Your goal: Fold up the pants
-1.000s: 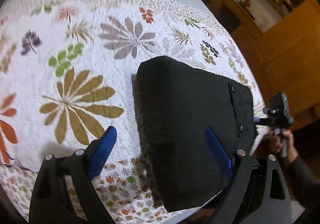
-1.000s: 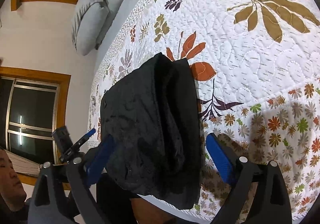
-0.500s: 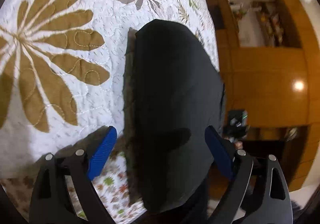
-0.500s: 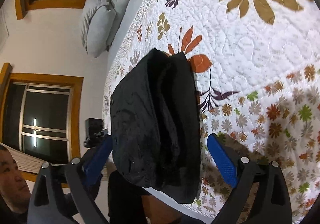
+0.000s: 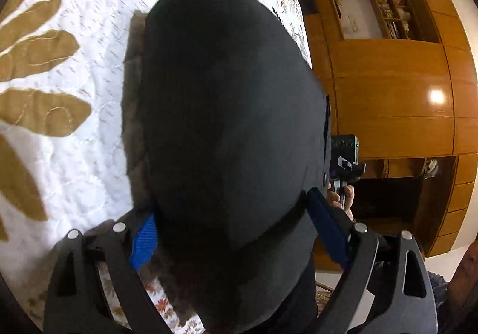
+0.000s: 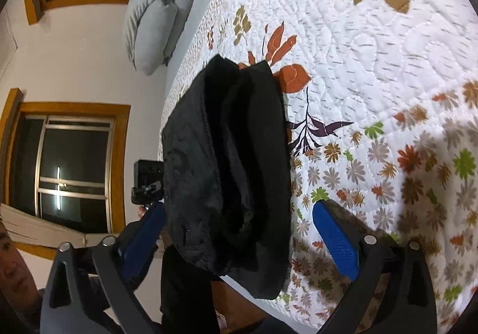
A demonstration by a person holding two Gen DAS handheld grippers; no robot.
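The folded black pants (image 5: 227, 113) are seen lying on the floral quilt (image 5: 74, 155) at the very edge of the bed, with their near end overhanging that edge at 6 o'clock in both views. In the right wrist view the pants (image 6: 230, 161) are shown as a thick stack of layers, the quilt (image 6: 388, 65) lying bare from 12 to 4 o'clock of them. Grey pillows (image 6: 155, 20) are seen far off at 11 o'clock, beside a window (image 6: 74, 167). In the left wrist view open quilt is left from 7 to 11 o'clock of the pants, while a wooden cabinet (image 5: 388, 80) fills the side from 1 to 4 o'clock.

The left gripper (image 5: 236, 232) is held spread wide with the pants' near end between its blue pads (image 5: 145, 240); whether the pads press the cloth cannot be told. The right gripper (image 6: 239, 232) is held spread and its jaws are opening, the pants lying between them, the right-hand pad clear of the cloth.

Compared with a second earlier, the pants are seen much closer and larger in the left wrist view, and the cabinet has swung further into the picture. The right wrist view has changed little.
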